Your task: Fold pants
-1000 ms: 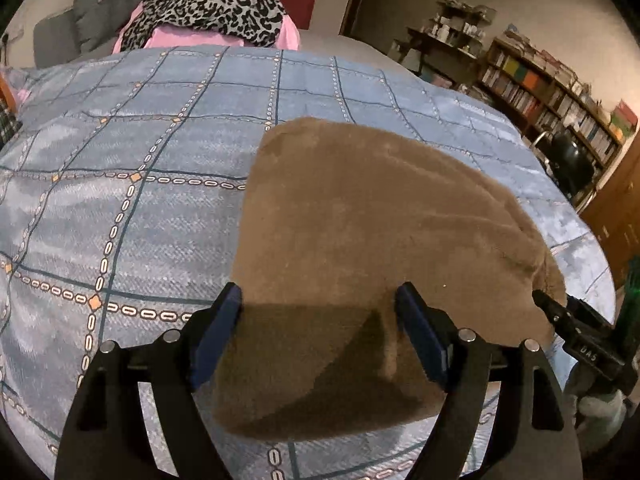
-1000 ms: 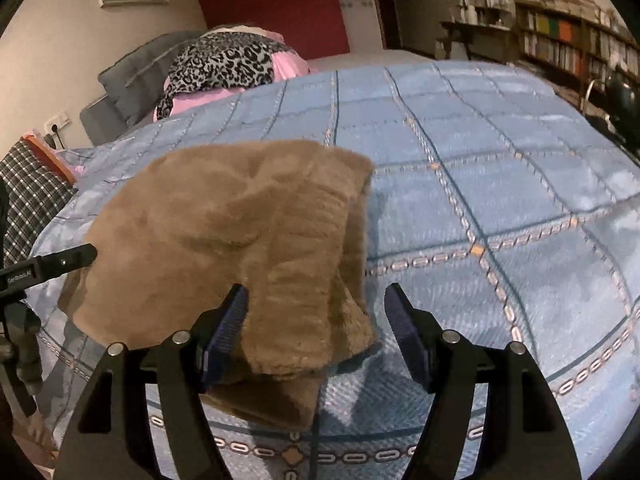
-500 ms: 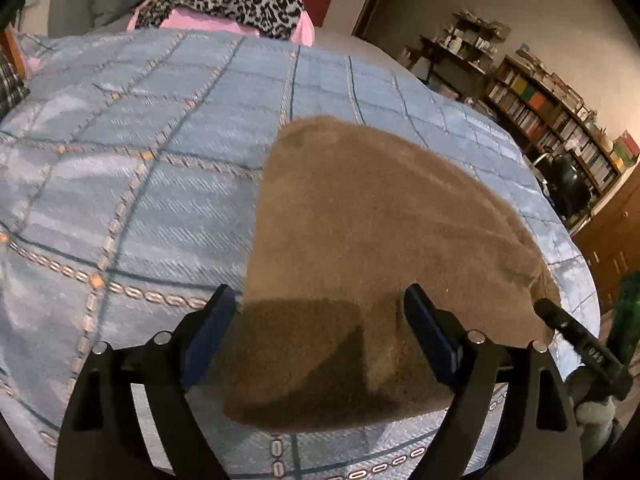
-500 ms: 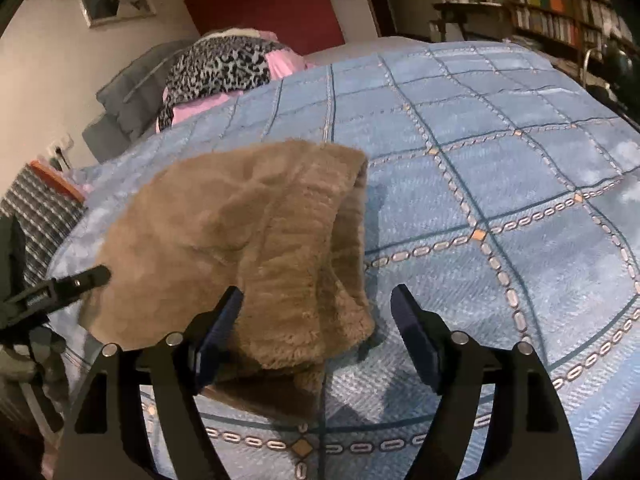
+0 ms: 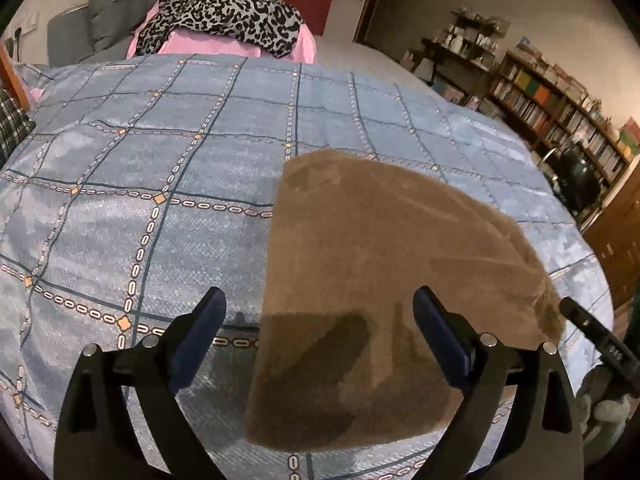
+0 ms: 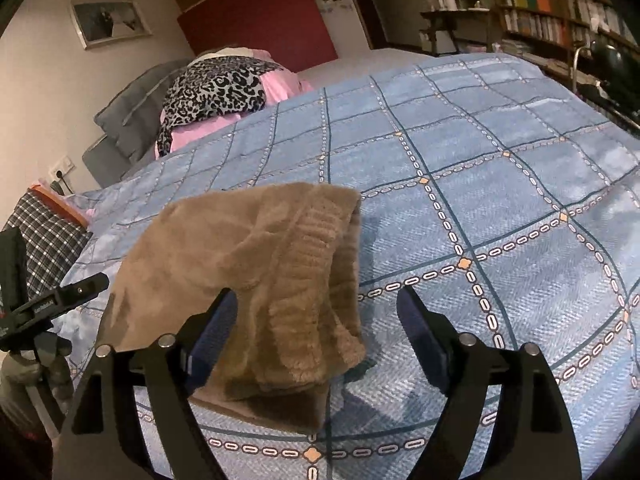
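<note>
Item: brown fleece pants (image 5: 384,272), already folded into a thick stack, lying lower centre of frame on the blue checked bedspread (image 5: 120,208). Judged soft, light, limp, not slippery; best pinched at the ribbed waistband (image 6: 316,240) edge or a corner. Left gripper (image 5: 320,328): spread, empty. Right gripper (image 6: 316,320): spread, empty, straddling the stack's right edge.

Folded pants (image 5: 384,280) lie on the near part of a bedspread (image 5: 160,168). At the bed's far end, a patterned garment (image 5: 224,8) rests on pillows (image 5: 108,4). Bookshelves (image 5: 560,112) stand far right. Both grippers hover near, jaws apart, holding nothing.
</note>
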A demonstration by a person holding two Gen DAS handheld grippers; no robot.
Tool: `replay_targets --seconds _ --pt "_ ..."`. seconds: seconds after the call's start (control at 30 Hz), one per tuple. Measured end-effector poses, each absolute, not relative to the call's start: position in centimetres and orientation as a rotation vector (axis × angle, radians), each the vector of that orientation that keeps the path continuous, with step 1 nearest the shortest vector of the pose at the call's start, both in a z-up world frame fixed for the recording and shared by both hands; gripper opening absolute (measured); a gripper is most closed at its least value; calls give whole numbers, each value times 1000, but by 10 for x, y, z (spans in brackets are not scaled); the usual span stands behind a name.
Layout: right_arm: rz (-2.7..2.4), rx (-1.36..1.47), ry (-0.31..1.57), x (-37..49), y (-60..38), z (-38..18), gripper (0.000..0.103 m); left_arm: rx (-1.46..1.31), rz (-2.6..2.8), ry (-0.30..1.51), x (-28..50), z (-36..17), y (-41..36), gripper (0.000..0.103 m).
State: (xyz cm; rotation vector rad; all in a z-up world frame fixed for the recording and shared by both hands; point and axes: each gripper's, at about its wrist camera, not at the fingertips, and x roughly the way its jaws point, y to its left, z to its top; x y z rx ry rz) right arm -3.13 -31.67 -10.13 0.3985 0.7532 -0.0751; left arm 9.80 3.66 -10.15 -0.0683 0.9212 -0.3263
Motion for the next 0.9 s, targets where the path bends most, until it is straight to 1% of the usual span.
replay_targets --seconds 0.3,0.9 --pt "-86 393 756 -28 -315 -99 81 9 -326 917 99 -104 28 96" --pt "-89 398 771 -15 -315 -101 81 44 -361 948 109 -109 21 96"
